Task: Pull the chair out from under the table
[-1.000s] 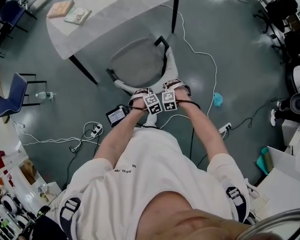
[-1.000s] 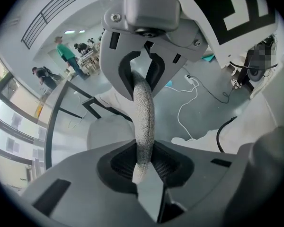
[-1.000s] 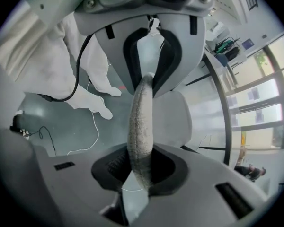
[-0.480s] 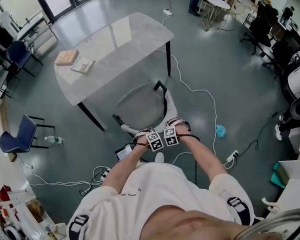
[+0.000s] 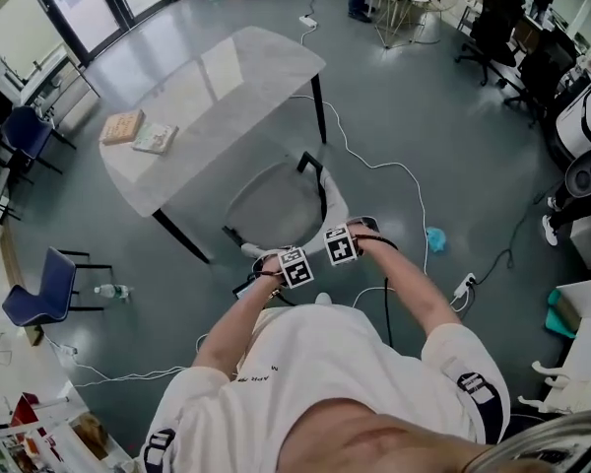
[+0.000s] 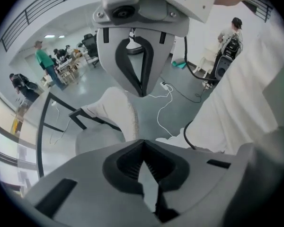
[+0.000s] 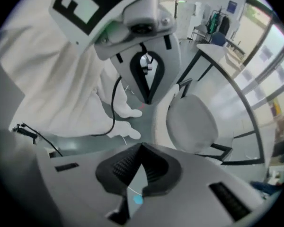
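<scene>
The chair (image 5: 276, 205) has a round white seat and a white backrest (image 5: 332, 212) on a black frame. It stands at the near edge of the pale table (image 5: 217, 87), the seat partly under the top. Both grippers hang in the air just on the near side of the backrest, touching nothing. My left gripper (image 5: 294, 266) is shut and empty. In the left gripper view (image 6: 143, 148) the backrest (image 6: 118, 112) lies beyond its jaws. My right gripper (image 5: 341, 245) is shut and empty too (image 7: 142, 148), pointing down at the floor beside the seat (image 7: 194, 122).
Two books (image 5: 138, 131) lie on the table's left end. White cables (image 5: 374, 166) run over the floor right of the chair, with a power strip (image 5: 463, 286) and a small blue thing (image 5: 433, 236). A blue chair (image 5: 39, 284) and a bottle (image 5: 113, 291) are at the left.
Both grippers have come up off the chair's backrest and drawn slightly apart. The head view now takes in more of the room. The chair has not visibly moved.
</scene>
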`<control>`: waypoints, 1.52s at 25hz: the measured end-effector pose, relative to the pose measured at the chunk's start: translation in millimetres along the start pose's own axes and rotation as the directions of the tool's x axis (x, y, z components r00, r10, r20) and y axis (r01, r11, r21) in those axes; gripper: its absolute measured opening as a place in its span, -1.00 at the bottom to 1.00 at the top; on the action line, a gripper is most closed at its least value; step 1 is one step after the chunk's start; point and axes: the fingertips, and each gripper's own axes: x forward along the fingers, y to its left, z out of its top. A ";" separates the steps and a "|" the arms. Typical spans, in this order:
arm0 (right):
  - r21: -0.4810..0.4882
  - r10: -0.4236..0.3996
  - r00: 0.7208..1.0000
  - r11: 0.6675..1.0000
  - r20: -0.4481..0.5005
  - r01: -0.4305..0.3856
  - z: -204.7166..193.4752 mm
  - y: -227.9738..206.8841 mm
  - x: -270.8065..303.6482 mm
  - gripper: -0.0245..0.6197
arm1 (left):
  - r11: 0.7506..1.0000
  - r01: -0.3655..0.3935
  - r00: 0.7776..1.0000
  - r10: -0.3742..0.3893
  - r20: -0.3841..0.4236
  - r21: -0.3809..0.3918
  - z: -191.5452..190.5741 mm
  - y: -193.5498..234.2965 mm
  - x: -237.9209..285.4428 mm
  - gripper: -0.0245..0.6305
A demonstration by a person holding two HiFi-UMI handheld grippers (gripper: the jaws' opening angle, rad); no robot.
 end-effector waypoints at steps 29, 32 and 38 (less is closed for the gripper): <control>0.852 -0.872 0.097 0.490 0.480 0.186 112.2 -85.0 -364.9 -0.88 | 0.748 -0.210 0.452 0.645 0.616 -0.629 68.9 115.3 -340.0 -0.92; 0.878 -0.895 0.021 0.441 0.446 0.185 110.5 -81.0 -393.1 -0.88 | 0.728 -0.211 0.384 0.676 0.630 -0.653 75.8 114.8 -364.9 -0.92; 0.900 -0.907 -0.061 0.403 0.417 0.165 108.7 -66.0 -415.9 -0.88 | 0.720 -0.200 0.271 0.692 0.669 -0.665 93.2 105.3 -404.8 -0.92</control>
